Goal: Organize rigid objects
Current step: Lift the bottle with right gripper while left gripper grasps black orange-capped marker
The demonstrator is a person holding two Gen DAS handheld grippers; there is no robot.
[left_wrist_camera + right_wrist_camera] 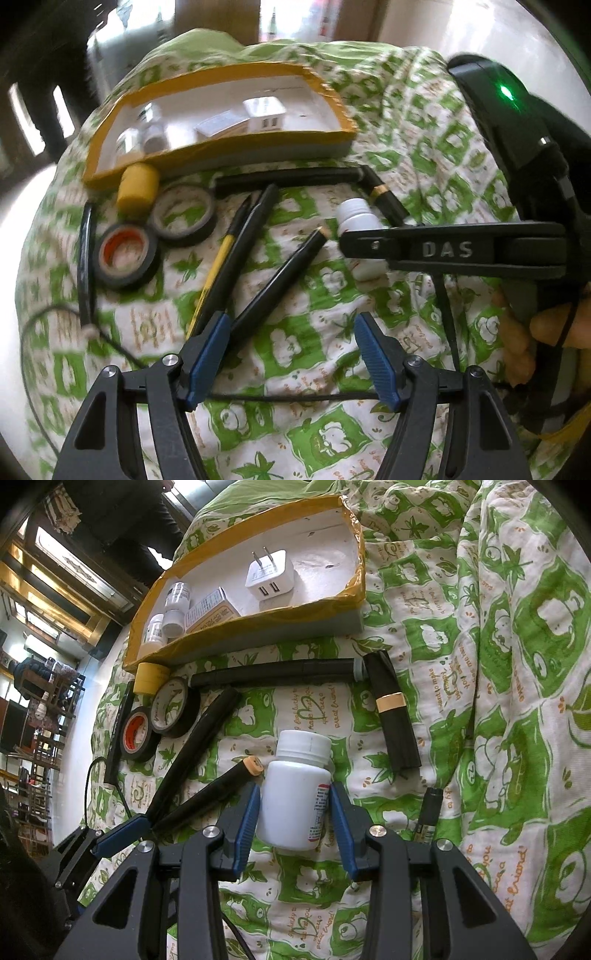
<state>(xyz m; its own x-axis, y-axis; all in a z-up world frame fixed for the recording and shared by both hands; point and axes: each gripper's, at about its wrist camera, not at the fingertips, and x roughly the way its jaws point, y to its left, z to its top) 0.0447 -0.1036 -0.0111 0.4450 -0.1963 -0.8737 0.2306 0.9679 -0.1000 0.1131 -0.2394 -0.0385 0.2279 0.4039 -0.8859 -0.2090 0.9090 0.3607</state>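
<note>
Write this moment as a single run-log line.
right gripper: shut on white bottle | left gripper: open, over black pens | tray: holds charger, not bottle yet

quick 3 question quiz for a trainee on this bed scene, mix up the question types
1. True or false: the right hand-held gripper has its pads on a white bottle.
2. Which of these lies inside the tape-edged tray? A) a black tape roll B) a white two-port charger C) a yellow-barrelled pen
3. Fill in: the left hand-held gripper has nothing between its pads, and its left pad sits beside a black ____.

Key
1. True; both blue pads press the bottle's sides.
2. B; the white two-port charger sits in the tray beside small bottles and a carton.
3. pen; the black pen lies on the quilt.
</note>
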